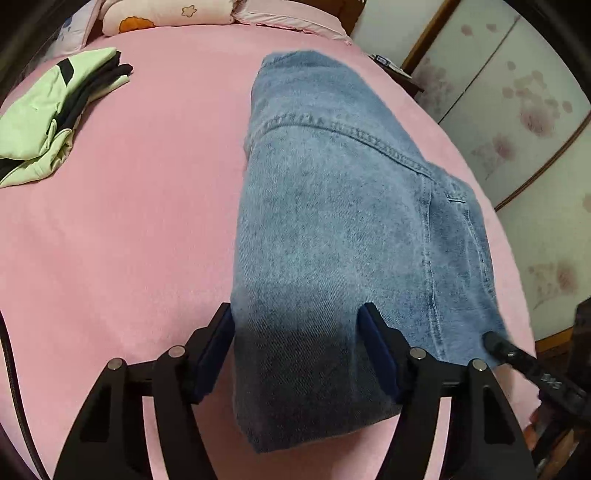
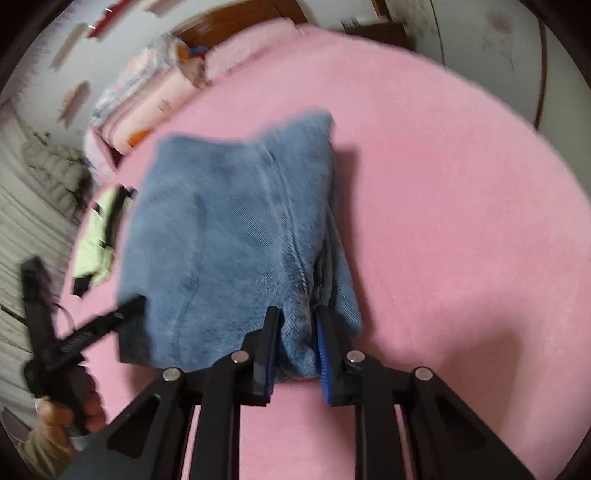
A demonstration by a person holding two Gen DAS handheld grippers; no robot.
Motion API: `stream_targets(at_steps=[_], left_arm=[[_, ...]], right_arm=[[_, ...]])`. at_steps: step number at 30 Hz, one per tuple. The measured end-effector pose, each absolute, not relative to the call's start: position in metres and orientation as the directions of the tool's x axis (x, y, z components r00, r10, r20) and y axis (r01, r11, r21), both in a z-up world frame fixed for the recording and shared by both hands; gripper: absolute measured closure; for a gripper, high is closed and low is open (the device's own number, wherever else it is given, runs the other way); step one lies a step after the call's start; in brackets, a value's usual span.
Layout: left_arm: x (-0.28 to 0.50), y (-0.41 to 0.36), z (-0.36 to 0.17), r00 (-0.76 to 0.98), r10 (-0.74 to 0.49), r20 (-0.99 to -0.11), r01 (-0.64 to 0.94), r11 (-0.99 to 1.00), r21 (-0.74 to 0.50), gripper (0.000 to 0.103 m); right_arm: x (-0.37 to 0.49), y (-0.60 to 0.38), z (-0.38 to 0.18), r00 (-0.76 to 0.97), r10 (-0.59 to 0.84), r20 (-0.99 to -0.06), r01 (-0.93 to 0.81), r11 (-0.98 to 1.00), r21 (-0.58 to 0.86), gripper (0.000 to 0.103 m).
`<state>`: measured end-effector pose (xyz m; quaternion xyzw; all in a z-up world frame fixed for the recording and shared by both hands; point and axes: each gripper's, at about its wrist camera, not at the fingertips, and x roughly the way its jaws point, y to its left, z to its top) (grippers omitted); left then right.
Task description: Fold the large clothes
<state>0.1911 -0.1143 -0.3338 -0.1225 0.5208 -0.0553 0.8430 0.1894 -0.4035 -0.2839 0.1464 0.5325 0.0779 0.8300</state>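
jeans [image 1: 332,229] lie folded on the bed [image 1: 129,221], toward its right side. clothes pile [image 1: 48,122] on the bed, far left of them. pillows [image 1: 166,14] behind, at the bed's head.

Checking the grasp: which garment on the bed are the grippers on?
The jeans, blue denim under the left gripper and right gripper; the green clothes lie apart, untouched.

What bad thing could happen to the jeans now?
1. The right gripper pinches only a small bunch at one near corner of the folded jeans; pulling there could drag the layers apart.
2. The left gripper is open around the other near edge, holding nothing, so that side may sag if lifted.
3. Sliding the jeans left could bump the green and black clothes on the pink bed.
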Motion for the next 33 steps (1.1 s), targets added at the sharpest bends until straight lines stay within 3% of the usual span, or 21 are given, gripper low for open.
stream_targets(at_steps=[4, 6, 7, 12, 17, 24, 28, 31, 33], left_arm=[[0.196, -0.112, -0.329, 0.447, -0.217, -0.868, -0.063, 0.96, -0.272, 0.032], [0.197, -0.112, -0.323, 0.429, -0.191, -0.883, -0.07, 0.967, -0.244, 0.021], [0.197, -0.114, -0.317, 0.41, -0.175, -0.895, -0.065, 0.973, -0.22, 0.02], [0.203, -0.116, -0.276, 0.4, -0.196, -0.895, 0.021, 0.979, -0.205, 0.014], [0.262, -0.106, -0.24, 0.443, -0.239, -0.864, 0.071, 0.97, -0.232, 0.012], [0.375, -0.104, -0.261, 0.408, -0.289, -0.866, 0.055, 0.955, -0.293, 0.012], [0.413, -0.116, -0.276, 0.403, -0.256, -0.879, 0.062, 0.965, -0.253, 0.012], [0.429, -0.123, -0.289, 0.406, -0.18, -0.896, 0.06, 0.984, -0.17, 0.012], [0.435, -0.125, -0.305, 0.386, -0.111, -0.916, 0.053, 0.994, -0.098, 0.012]], right_arm=[[0.192, -0.408, -0.287, 0.416, 0.296, -0.86, 0.044, 0.938, 0.344, 0.077], [0.192, -0.406, -0.275, 0.41, 0.264, -0.873, 0.047, 0.95, 0.31, 0.069], [0.191, -0.405, -0.269, 0.408, 0.245, -0.879, 0.045, 0.957, 0.288, 0.065], [0.194, -0.403, -0.225, 0.43, 0.2, -0.88, -0.011, 0.976, 0.216, 0.064], [0.235, -0.397, -0.194, 0.49, 0.203, -0.848, -0.044, 0.977, 0.209, 0.039], [0.34, -0.405, -0.237, 0.438, 0.194, -0.878, 0.045, 0.971, 0.236, 0.039], [0.37, -0.415, -0.266, 0.392, 0.209, -0.896, 0.1, 0.958, 0.268, 0.04], [0.381, -0.416, -0.275, 0.39, 0.224, -0.893, 0.095, 0.955, 0.281, 0.077], [0.385, -0.413, -0.282, 0.383, 0.173, -0.907, 0.095, 0.97, 0.225, 0.078]])
